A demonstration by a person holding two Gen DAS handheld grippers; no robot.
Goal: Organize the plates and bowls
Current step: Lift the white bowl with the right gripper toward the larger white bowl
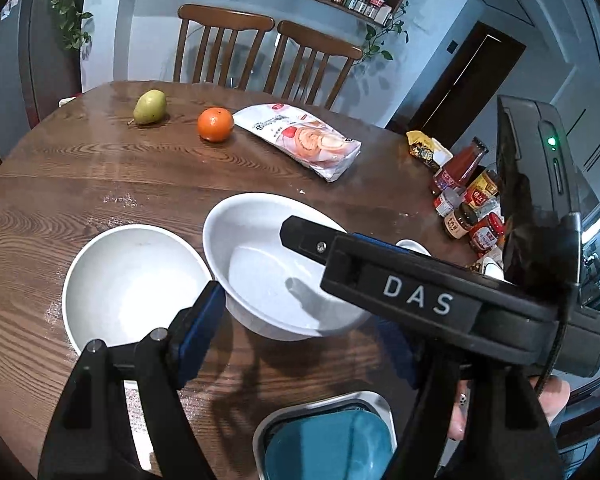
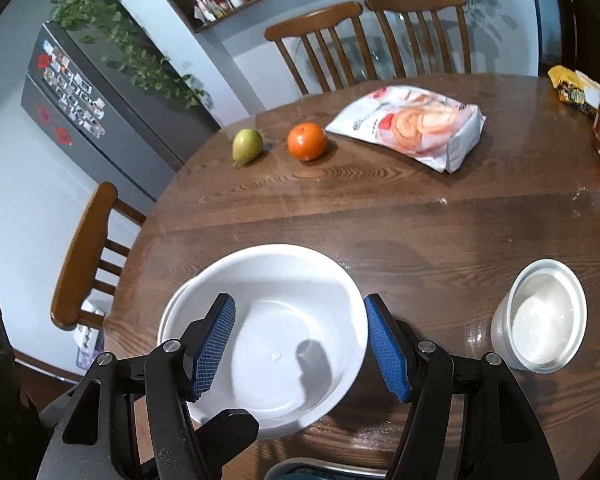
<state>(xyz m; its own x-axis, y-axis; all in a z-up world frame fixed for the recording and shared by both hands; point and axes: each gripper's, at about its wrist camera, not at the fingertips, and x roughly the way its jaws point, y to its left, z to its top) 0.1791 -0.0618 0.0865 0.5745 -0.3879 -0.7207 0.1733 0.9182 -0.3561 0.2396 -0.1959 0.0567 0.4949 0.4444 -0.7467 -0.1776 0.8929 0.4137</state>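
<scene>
A white bowl point(image 1: 260, 272) hangs tilted above the wooden table point(image 1: 100, 168), and its shadow falls on the wood below. My left gripper point(image 1: 300, 312) is shut on its lower body. The left pad point(image 1: 202, 328) presses the outer wall; the right pad is mostly hidden behind the other tool. A second white bowl point(image 1: 136, 284) rests on the table to the left. In the right wrist view, my right gripper point(image 2: 300, 304) stands open astride the lifted bowl point(image 2: 276, 344). One pad point(image 2: 216, 344) is over the inside, the other beside the right rim.
A small white cup point(image 2: 540, 320) stands to the right. A pear point(image 2: 247, 145), an orange point(image 2: 307, 141) and a snack bag point(image 2: 412, 124) lie farther back. Sauce jars point(image 1: 468, 204) crowd the right edge. A metal-rimmed teal container point(image 1: 328, 440) sits near the front edge. Chairs ring the table.
</scene>
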